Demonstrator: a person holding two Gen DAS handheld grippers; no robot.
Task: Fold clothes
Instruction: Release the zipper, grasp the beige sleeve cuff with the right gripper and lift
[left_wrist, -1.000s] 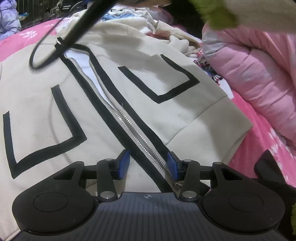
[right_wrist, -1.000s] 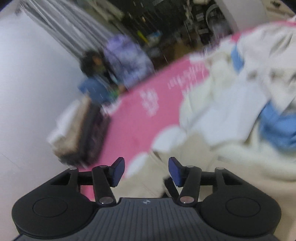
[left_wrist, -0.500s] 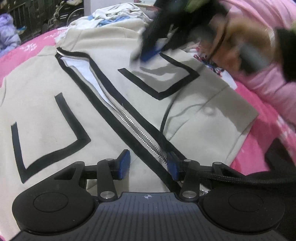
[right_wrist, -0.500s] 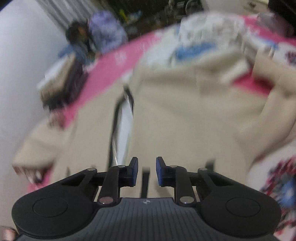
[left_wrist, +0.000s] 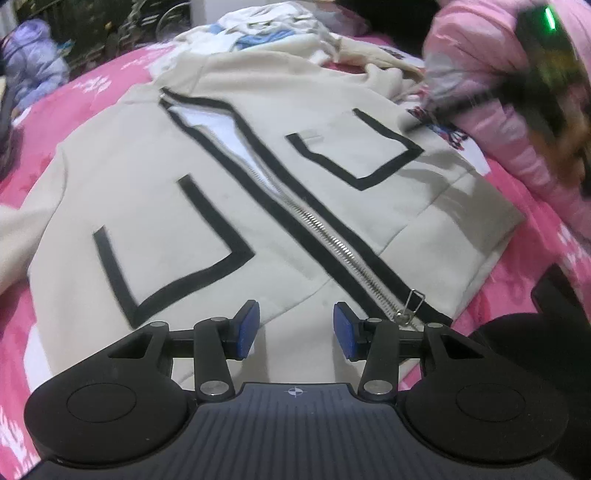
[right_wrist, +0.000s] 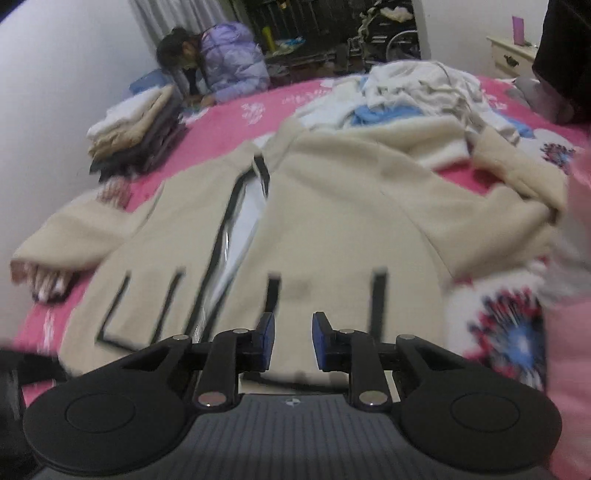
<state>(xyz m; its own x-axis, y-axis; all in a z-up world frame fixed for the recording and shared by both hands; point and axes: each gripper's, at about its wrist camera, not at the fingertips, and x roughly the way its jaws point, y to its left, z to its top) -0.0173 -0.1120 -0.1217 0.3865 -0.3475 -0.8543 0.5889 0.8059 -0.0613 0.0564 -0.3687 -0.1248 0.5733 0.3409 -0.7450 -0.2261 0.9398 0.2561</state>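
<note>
Now we hold our left gripper (left_wrist: 295, 328) wide open above the cream jacket (left_wrist: 207, 206) hem, our right gripper (right_wrist: 293, 341) narrowly open and empty, only its view showing folded clothes (right_wrist: 136, 129) beyond the jacket.

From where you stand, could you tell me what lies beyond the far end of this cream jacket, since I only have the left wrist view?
Observer: A stack of folded clothes sits near the wall, on the pink bedspread.
Operator: Thank you. Is my right gripper holding anything?
Observer: No, the right gripper is open and empty, low over the cream jacket near its hem.
Operator: And the jacket's sleeves?
Observer: One sleeve lies stretched out sideways towards the wall, unfolded.
</note>
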